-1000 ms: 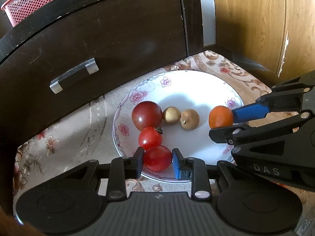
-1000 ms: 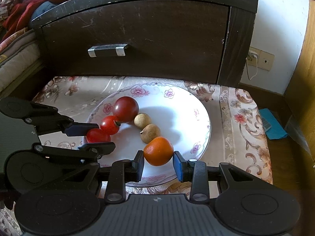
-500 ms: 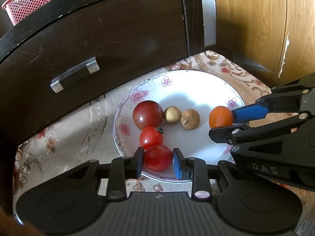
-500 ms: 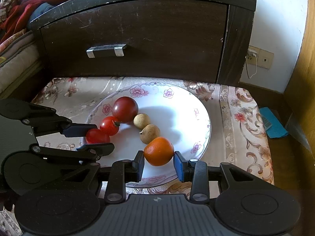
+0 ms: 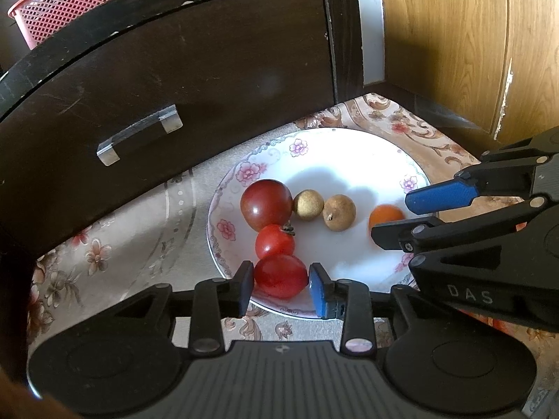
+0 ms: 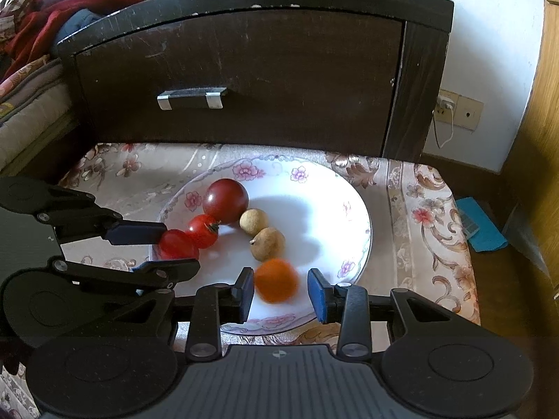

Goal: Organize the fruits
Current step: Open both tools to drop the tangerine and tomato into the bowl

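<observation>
In the left wrist view, the left gripper stood closed on the red tomato at the 6 o'clock rim of the plate, pads at 3 and 9 o'clock of the fruit. Judged soft-skinned and light; it should be held across its widest part, gently. In the right wrist view, the right gripper stood parted, clear gaps either side of the blurred orange fruit, holding nothing; that fruit lay near the plate's 6 o'clock edge.
</observation>
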A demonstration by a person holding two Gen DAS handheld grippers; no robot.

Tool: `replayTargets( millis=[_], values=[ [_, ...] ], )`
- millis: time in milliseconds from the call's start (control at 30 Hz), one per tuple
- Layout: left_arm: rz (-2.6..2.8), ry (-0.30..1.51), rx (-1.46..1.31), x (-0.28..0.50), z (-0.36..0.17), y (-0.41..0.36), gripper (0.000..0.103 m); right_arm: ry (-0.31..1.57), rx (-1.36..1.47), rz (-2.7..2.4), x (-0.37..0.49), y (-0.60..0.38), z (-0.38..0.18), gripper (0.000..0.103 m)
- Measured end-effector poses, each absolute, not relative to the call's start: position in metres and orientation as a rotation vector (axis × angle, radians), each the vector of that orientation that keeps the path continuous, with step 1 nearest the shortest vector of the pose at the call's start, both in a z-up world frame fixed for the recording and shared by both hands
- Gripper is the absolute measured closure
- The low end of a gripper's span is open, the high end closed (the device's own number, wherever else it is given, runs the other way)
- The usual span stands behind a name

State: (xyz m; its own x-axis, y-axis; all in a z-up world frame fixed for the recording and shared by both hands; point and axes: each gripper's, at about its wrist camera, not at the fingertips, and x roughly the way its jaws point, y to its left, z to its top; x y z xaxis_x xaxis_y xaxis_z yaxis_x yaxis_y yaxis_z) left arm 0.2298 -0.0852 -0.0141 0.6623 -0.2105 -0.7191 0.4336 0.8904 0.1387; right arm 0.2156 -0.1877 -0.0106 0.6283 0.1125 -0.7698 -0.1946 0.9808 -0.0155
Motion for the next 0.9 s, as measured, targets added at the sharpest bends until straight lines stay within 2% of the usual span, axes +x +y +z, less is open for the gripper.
replayTargets(
  millis=[900],
  values=[
    [-0.343, 0.742, 0.289, 0.186, 0.013, -0.063, 0.057, 0.843, -0.14, 0.189, 0.175, -0.172, 0.015, 0.07]
  ],
)
